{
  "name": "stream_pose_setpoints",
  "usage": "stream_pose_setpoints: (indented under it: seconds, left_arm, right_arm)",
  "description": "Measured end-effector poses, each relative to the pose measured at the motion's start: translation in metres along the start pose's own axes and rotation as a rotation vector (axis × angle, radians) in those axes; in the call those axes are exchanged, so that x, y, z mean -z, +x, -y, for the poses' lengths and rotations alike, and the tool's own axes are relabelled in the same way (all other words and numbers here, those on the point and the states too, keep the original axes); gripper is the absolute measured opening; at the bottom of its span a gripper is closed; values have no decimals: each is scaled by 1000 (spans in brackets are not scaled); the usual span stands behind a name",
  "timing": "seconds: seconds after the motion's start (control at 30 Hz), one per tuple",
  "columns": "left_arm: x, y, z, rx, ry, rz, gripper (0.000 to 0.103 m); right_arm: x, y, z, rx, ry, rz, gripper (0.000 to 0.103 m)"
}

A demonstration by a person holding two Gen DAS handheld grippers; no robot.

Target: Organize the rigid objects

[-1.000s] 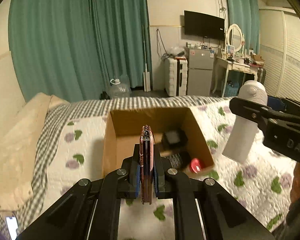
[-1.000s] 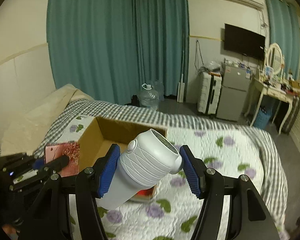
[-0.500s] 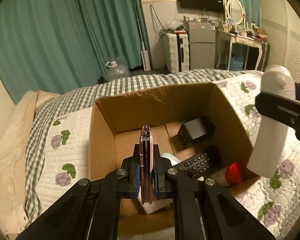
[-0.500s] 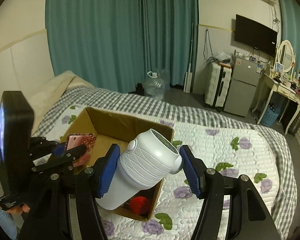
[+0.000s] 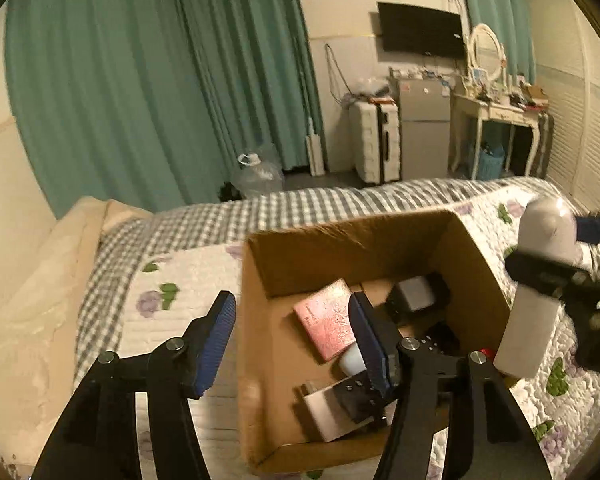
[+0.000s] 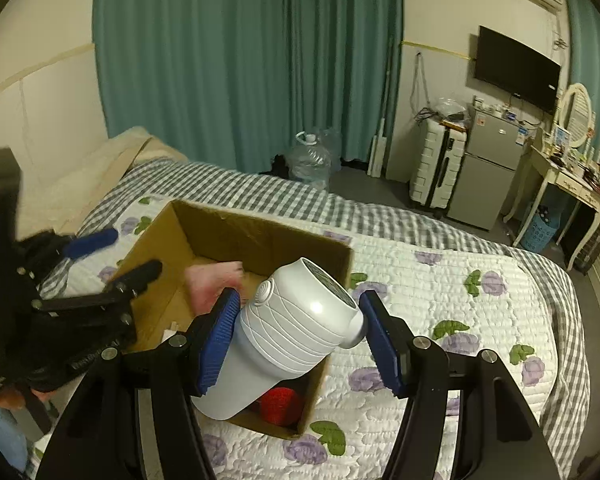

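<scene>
An open cardboard box (image 5: 256,320) (image 6: 228,224) stands on the bed. My left gripper (image 5: 292,340) is open and empty over the box's left wall; it also shows in the right wrist view (image 6: 112,256). A pink notebook (image 5: 328,320) (image 6: 212,280) lies tilted inside the box, free of the gripper. My right gripper (image 6: 296,340) is shut on a white bottle (image 6: 288,332) and holds it tilted above the box's right front corner; the bottle shows in the left wrist view (image 5: 536,292).
The box also holds a black remote (image 5: 432,344), a dark box (image 5: 416,296), a white box (image 5: 332,404) and a red ball (image 6: 280,404). The flowered quilt (image 6: 440,280) covers the bed, with a beige pillow (image 5: 32,300) at left. A water jug (image 6: 312,156) stands beyond.
My left gripper opened and let go of the pink notebook, which dropped into the box. The right gripper moved closer over the box with the bottle.
</scene>
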State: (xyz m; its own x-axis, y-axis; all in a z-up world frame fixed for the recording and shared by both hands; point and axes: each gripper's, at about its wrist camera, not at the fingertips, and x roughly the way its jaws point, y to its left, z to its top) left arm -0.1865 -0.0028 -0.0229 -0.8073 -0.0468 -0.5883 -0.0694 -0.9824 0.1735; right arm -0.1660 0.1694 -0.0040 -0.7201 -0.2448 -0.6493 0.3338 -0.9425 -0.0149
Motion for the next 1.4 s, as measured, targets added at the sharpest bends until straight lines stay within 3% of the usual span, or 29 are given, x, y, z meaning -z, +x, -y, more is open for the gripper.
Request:
stream_pose_setpoints:
  seconds: [0.4,0.57,0.63,0.7,0.87,1.03,1.33,1.4]
  left_arm:
    - [9,-5,-38,-14,-99,75,67]
    - [13,1,-46,-28,-127,74,68]
    - [14,1,-50,-30,-142,71,68]
    - [14,-2,-53,-31,-158,75,68]
    - [7,-30,-53,-36,-167,122,68]
    - [-7,-83,-45,-33,-142,215,71]
    - [-18,-201,-29,-65,-83,408,79]
    - [-17,-221,-26,-59,-78,434,80]
  right_arm:
    - [1,101,-50,-44,-144,-218,62]
    - [-4,128,-56,-31,-118,-214,63]
    - [-7,128,-57,-5,-102,-199,74]
    - [-9,121,-52,13,-79,-169,76]
    - [-16,77,-40,66,-37,-89,76]
    - [-25,-4,-31,119,11,46,81]
    - [-17,-169,-40,191,44,317,103]
    - [-11,-195,-44,209,45,362,103]
